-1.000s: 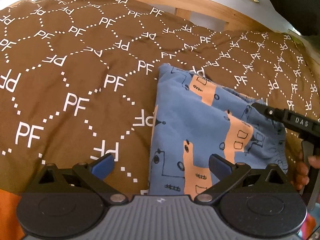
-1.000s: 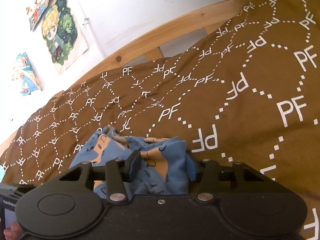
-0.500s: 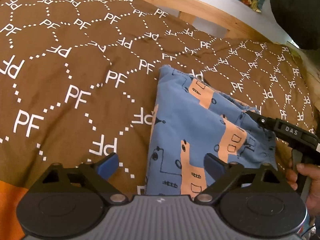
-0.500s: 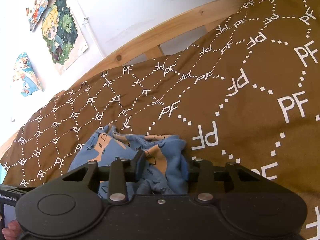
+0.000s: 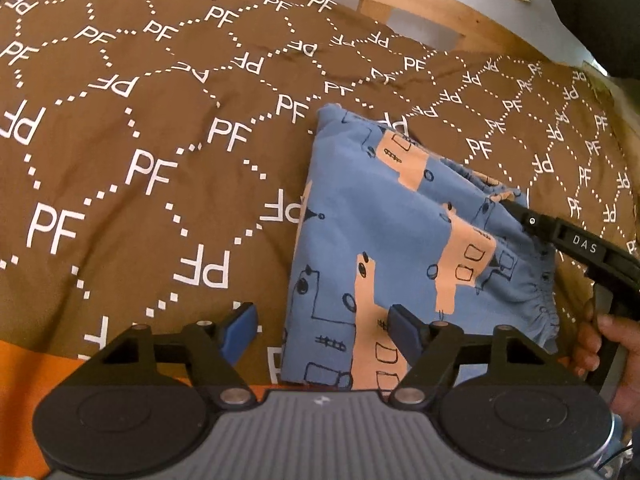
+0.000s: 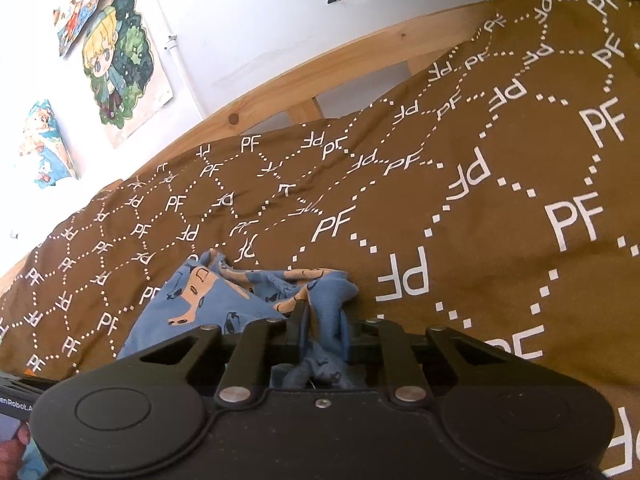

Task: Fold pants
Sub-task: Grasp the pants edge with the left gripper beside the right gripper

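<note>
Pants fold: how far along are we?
Done: the blue cotton pants with orange print already lie as a compact folded panel on the brown patterned bedspread. In hand: the right tool is closing on the bunched waistband; the left tool is closing astride the near corner. Left: probably another fold.

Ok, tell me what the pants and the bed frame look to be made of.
Pants: soft, matte knit, probably cotton jersey; it drapes, and the waistband gathers into elastic ruffles. Bed frame: pale, smooth solid wood, likely pine; knots and grain show.
</note>
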